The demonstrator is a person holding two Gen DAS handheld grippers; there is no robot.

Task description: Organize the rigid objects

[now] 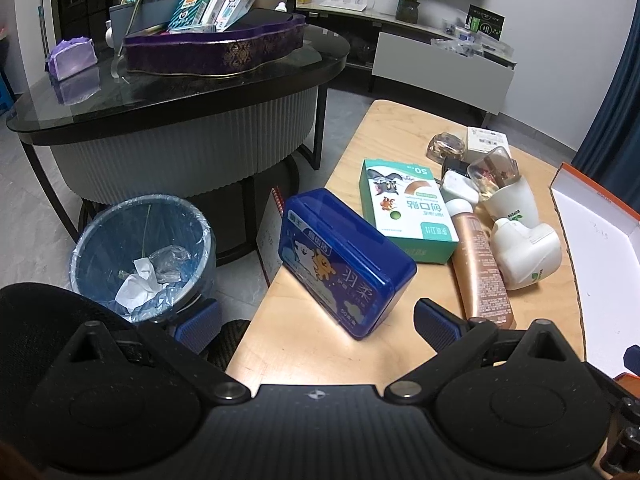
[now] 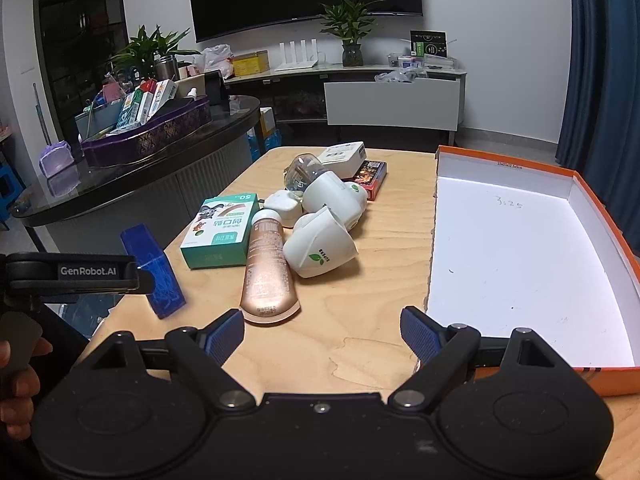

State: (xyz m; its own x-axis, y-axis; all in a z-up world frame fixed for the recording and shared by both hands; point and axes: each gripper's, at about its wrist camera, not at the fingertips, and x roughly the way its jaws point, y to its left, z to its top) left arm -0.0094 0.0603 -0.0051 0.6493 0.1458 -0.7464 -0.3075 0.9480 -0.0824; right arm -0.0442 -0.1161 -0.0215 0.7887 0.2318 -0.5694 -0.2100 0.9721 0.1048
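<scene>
On the wooden table [image 1: 304, 356] a blue plastic box [image 1: 344, 264] lies flat near the left edge. My left gripper [image 1: 316, 320] is open, its fingers on either side of the box's near corner without touching it. Right of the box lie a green plaster box [image 1: 404, 212], a rose-gold tube [image 2: 268, 272] and two white vaporizers [image 2: 320, 244] [image 2: 336, 196]. My right gripper [image 2: 322, 332] is open and empty, just short of the tube's flat end. An orange cardboard box with a white inside [image 2: 520, 260] sits open at the right.
Behind the pile are a white charger [image 1: 460, 188], a clear bottle [image 1: 446, 146], a small white carton [image 1: 486, 140] and a red-black pack [image 2: 372, 178]. A lined bin [image 1: 144, 256] stands on the floor left of the table. Beyond it is a dark glass table [image 1: 180, 92] with a purple tray [image 1: 216, 52].
</scene>
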